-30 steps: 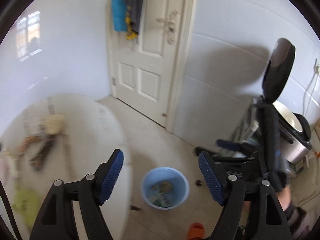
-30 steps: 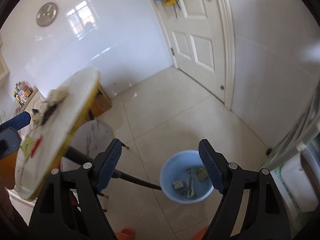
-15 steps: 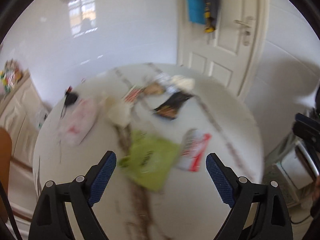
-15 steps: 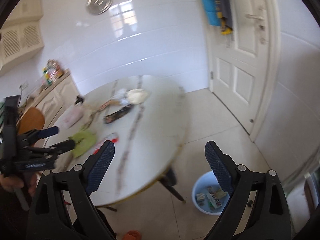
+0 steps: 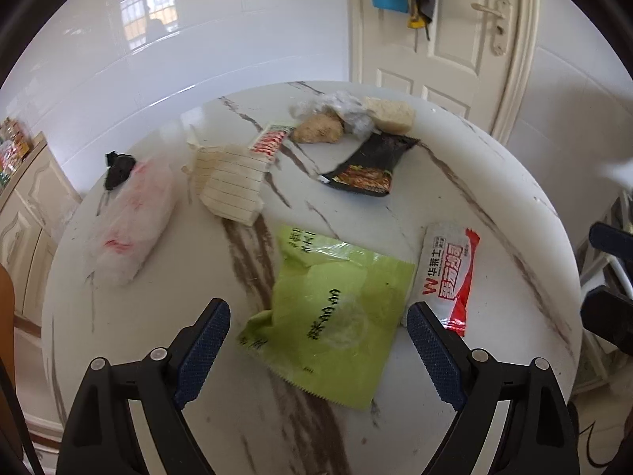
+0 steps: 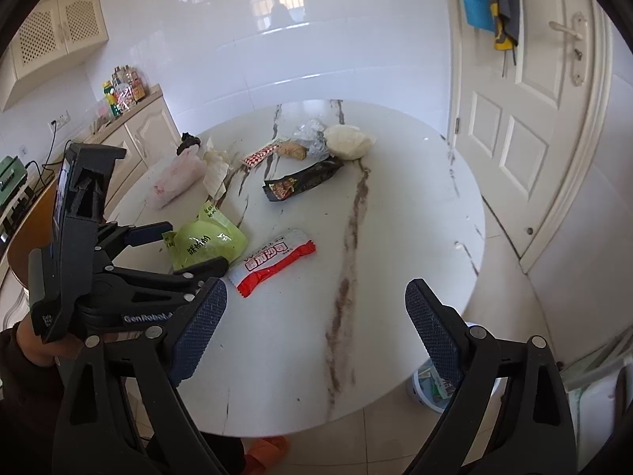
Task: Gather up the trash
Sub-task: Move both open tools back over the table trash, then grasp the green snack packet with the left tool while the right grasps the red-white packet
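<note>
Trash lies scattered on a round white marble table (image 5: 494, 198). Among it are a green wrapper (image 5: 336, 308), a red-and-white wrapper (image 5: 451, 273), a black wrapper (image 5: 372, 166), lined paper (image 5: 233, 184) and a white plastic bag (image 5: 134, 217). My left gripper (image 5: 316, 308) hovers over the green wrapper (image 6: 205, 243). Its jaws are closing, with the wrapper between them but the pads not pressing on it. My right gripper (image 6: 316, 289) stands open and empty over the table's near right part. The red-and-white wrapper (image 6: 273, 263) lies just beyond it. A blue bin (image 6: 429, 390) with trash stands on the floor.
Bread pieces and crumpled clear plastic (image 5: 348, 114) lie at the table's far side. A white door (image 6: 526, 138) is at the right, and a cream cabinet (image 6: 146, 134) with bottles at the left. An orange slipper (image 6: 265, 451) lies on the floor by the table.
Both views swung from the floor and the blue bin up to the table top. The left gripper came down close over the green wrapper. Both grippers stand wider than a second ago.
</note>
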`<control>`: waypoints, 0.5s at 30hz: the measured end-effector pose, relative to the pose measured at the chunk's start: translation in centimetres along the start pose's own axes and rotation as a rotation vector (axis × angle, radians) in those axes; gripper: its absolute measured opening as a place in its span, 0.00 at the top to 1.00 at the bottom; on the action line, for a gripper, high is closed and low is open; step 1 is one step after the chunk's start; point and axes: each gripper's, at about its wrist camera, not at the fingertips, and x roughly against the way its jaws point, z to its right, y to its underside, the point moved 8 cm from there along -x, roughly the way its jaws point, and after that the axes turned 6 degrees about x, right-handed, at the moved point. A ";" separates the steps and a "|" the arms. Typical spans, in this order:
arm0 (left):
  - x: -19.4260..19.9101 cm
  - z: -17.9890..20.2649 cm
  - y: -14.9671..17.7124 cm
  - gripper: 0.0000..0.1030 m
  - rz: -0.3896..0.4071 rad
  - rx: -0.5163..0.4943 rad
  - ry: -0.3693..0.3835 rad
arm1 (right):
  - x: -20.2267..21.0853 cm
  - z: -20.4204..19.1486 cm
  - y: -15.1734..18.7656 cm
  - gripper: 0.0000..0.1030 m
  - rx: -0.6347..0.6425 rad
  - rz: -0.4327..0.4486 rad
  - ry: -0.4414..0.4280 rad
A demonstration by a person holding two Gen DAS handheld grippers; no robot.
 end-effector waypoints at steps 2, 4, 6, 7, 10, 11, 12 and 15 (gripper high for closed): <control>-0.3 0.0 0.0 0.32 -0.003 0.023 0.057 | -0.4 0.0 -0.1 0.12 -0.004 -0.005 0.002; -0.4 -0.2 -0.1 0.37 0.005 0.025 0.054 | -0.9 -0.1 -0.3 0.11 -0.010 -0.011 0.008; -0.3 -0.3 0.0 0.54 0.017 0.016 0.068 | -1.6 -0.4 -0.4 0.11 -0.011 -0.020 0.012; -0.2 -0.3 0.0 0.64 0.026 0.014 0.074 | -1.9 -0.5 -0.5 0.11 -0.013 -0.024 0.016; 0.0 -0.9 0.1 0.84 0.030 0.028 0.094 | -3.1 -0.8 -0.4 0.12 -0.025 -0.046 0.024; 0.1 -1.2 0.2 0.85 0.030 0.036 0.102 | -3.6 -1.1 -0.4 0.11 -0.027 -0.058 0.024; 0.2 -1.6 0.4 0.86 0.029 0.044 0.099 | -4.0 -1.4 -0.4 0.11 -0.026 -0.065 0.024; 1.2 -2.8 1.2 0.87 0.027 0.080 0.112 | -5.2 -2.5 -0.3 0.12 -0.010 -0.090 0.020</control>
